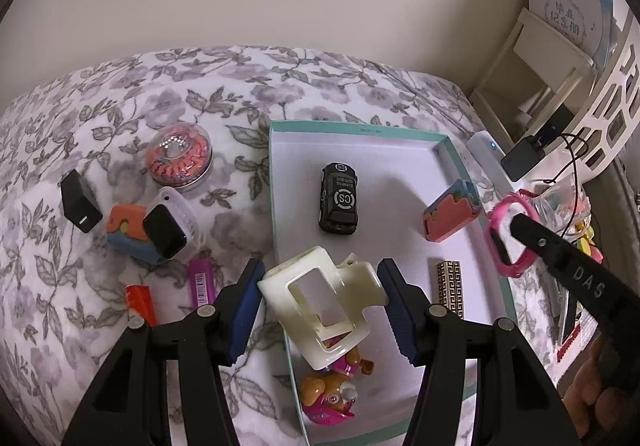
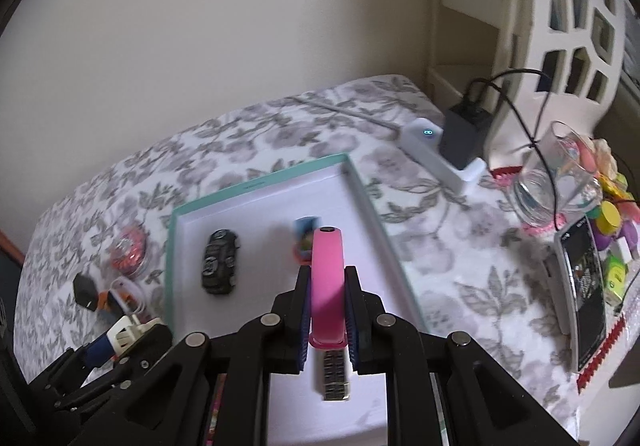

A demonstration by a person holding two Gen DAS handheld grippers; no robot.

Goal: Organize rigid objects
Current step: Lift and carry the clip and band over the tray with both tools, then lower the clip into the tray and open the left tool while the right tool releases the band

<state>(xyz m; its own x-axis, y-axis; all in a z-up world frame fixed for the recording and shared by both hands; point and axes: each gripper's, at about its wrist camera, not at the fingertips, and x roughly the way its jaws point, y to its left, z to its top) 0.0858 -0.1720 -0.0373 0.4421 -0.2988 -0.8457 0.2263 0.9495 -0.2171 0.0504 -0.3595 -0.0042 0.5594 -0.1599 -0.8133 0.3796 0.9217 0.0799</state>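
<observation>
Clamping a cream hair clip (image 1: 324,298) between its blue pads, the left gripper (image 1: 320,310) holds it above the near left corner of the shallow box (image 1: 276,206) with the teal rim, the clip tilted and clear of the box floor. The right gripper (image 2: 328,310) is closed tight on a pink wristband (image 2: 326,286), which stands edge-on between its pads, over the near part of the box in the right wrist view and near the box's right rim in the left wrist view.

Inside the box lie a black toy car (image 1: 339,198) near the middle, a small pink and blue case (image 1: 452,212) against the right wall, a gold patterned bar (image 1: 450,288) by the near right side, and a pink and orange toy figure (image 1: 332,394) under the hair clip.

On the flowered cloth (image 1: 120,106) left of the box sit a round clear case of orange coils (image 1: 179,158), a black charger block (image 1: 80,202), a watch with a white strap (image 1: 170,228) resting on an orange and blue case (image 1: 124,230), a purple strip (image 1: 200,284) and an orange packet (image 1: 140,300). Right of the box stand a white dock with a black block (image 2: 444,150), a glass (image 2: 556,182) and a phone (image 2: 584,294)
</observation>
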